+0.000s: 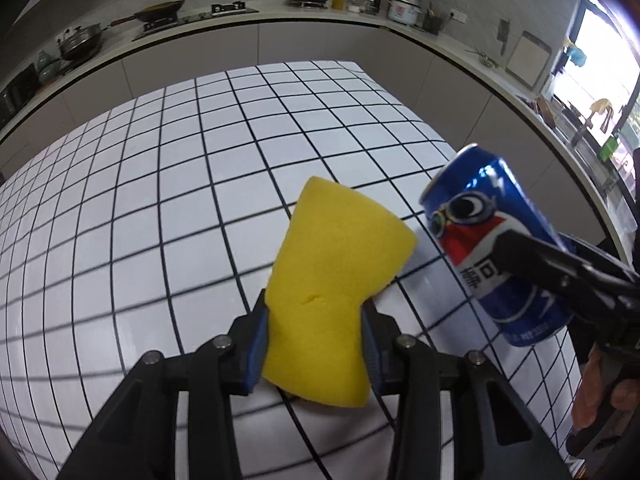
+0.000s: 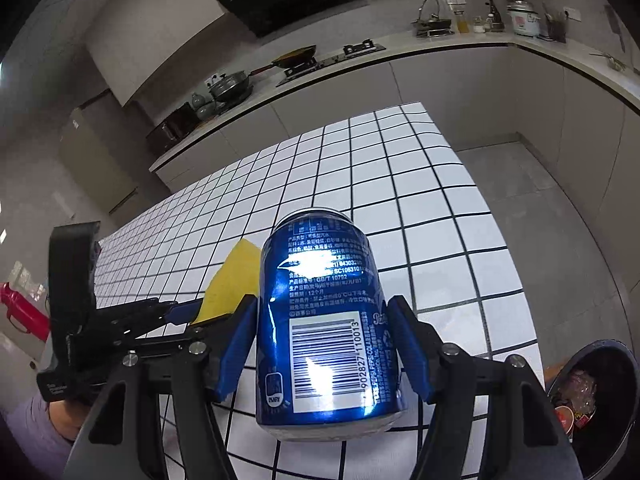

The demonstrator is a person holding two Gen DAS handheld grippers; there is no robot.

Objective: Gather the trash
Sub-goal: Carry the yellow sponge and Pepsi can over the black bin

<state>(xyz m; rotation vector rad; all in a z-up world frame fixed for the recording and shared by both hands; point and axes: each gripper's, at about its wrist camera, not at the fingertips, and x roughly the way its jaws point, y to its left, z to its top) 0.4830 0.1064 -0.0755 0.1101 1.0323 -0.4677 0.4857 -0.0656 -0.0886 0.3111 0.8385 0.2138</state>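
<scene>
A yellow sponge (image 1: 324, 292) is pinched between the blue-padded fingers of the left gripper (image 1: 314, 332); it is squeezed narrow at the pads and flares wider ahead of them, and it is held above the white tiled table (image 1: 160, 184). In the left wrist view, a blue Pepsi can (image 1: 492, 248) is seen just to the right of this gripper, tilted with its top pointing up and to the left, and one black finger of the right gripper is laid across its side. In the right wrist view the same can (image 2: 324, 320) is clamped at its lower half between the blue pads of the right gripper (image 2: 324, 344), with its barcode turned towards the camera and its top pointing away along the fingers. The can is held clear of the table surface (image 2: 420, 208). To the left of the right gripper, the left gripper (image 2: 176, 312) is seen side-on, with the sponge (image 2: 232, 280) projecting from its tips and partly hidden behind the can. To the lower right of the right gripper, beyond the table edge, a dark round trash bin (image 2: 600, 400) is observed, with wrappers and other refuse inside it. A kitchen counter (image 1: 280, 16) carrying a frying pan (image 1: 160, 10) and a rice cooker (image 1: 404, 6) is noted far ahead of both grippers.
</scene>
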